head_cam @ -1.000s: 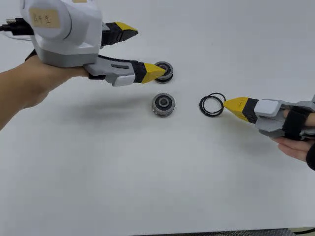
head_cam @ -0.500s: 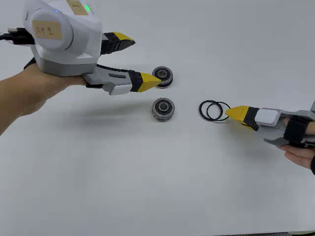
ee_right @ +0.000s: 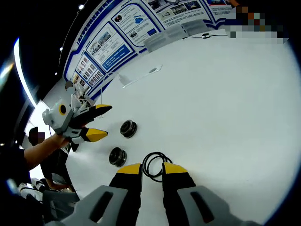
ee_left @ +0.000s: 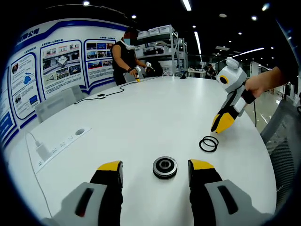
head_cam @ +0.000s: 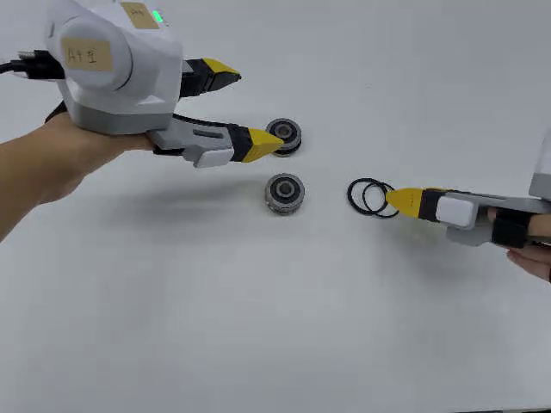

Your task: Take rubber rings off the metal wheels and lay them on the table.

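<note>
Two metal wheels with dark rubber rims lie flat on the white table, the far wheel (head_cam: 284, 135) (ee_right: 128, 128) and the near wheel (head_cam: 285, 191) (ee_right: 117, 156). Two loose black rubber rings (head_cam: 372, 196) (ee_left: 208, 143) (ee_right: 153, 165) lie overlapped to their right. My left gripper (head_cam: 250, 107) (ee_left: 156, 165) (ee_right: 87, 122) hovers wide open with one wheel (ee_left: 165, 167) in line between its jaws and its lower tip beside the far wheel. My right gripper (head_cam: 398, 200) (ee_left: 223, 122) (ee_right: 151, 170) is low at the rings' right edge, jaws a little apart, holding nothing.
The white table (head_cam: 258, 327) stretches wide and bare around the parts. A cable and a charger (ee_left: 44, 150) lie on the table's left side in the left gripper view. A person (ee_left: 124, 56) stands at the far end.
The right gripper has dropped lower and flatter at the rings' edge. The rings, stacked a second ago, now lie spread side by side. The left gripper has barely moved.
</note>
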Demonstrator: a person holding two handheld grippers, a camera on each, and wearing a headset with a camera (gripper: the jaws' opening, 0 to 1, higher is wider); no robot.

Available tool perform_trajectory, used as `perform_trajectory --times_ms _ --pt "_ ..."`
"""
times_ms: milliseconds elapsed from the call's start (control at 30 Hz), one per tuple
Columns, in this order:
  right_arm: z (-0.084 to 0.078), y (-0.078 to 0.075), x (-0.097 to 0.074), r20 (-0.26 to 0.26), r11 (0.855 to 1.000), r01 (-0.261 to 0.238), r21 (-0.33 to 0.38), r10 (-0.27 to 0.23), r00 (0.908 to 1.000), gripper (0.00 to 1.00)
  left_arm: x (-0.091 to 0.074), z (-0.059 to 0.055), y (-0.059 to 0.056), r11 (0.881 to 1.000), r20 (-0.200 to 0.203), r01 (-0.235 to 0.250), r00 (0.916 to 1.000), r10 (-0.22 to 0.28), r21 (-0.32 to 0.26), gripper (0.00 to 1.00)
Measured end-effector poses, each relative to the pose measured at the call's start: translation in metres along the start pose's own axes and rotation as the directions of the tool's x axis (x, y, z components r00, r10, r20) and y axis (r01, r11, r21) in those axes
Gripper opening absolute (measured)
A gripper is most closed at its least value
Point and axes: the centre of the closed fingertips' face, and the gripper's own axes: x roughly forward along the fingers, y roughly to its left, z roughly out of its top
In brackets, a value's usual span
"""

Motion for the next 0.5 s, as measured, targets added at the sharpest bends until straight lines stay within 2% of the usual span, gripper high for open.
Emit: perform_trajectory --times_ms 67,167,300,400,500 --pt "0.011 0.001 0.001 0.040 1.000 -0.007 0.019 0.007 0.9992 0.17 0.005 0.001 0.000 1.000 0.000 0.001 1.0000 -0.001 0.003 0.57" --pt "0.022 0.000 0.005 0.073 0.998 -0.020 0.058 0.016 0.9972 0.17 0.011 0.003 -0.004 1.000 0.000 0.017 0.9999 -0.017 0.012 0.53" --pt "0.036 0.002 0.013 0.121 0.993 -0.046 0.106 0.033 0.9921 0.17 0.021 0.003 -0.005 1.000 -0.002 0.022 0.9997 -0.022 0.019 0.44" --pt "0.041 0.005 0.021 0.132 0.990 -0.065 0.123 0.049 0.9900 0.17 0.026 0.000 -0.009 0.999 -0.010 0.040 0.9992 -0.040 0.020 0.34" --pt "0.045 0.011 0.030 0.137 0.987 -0.094 0.131 0.076 0.9876 0.17 0.029 -0.005 -0.013 0.998 -0.027 0.058 0.9980 -0.058 0.027 0.31"
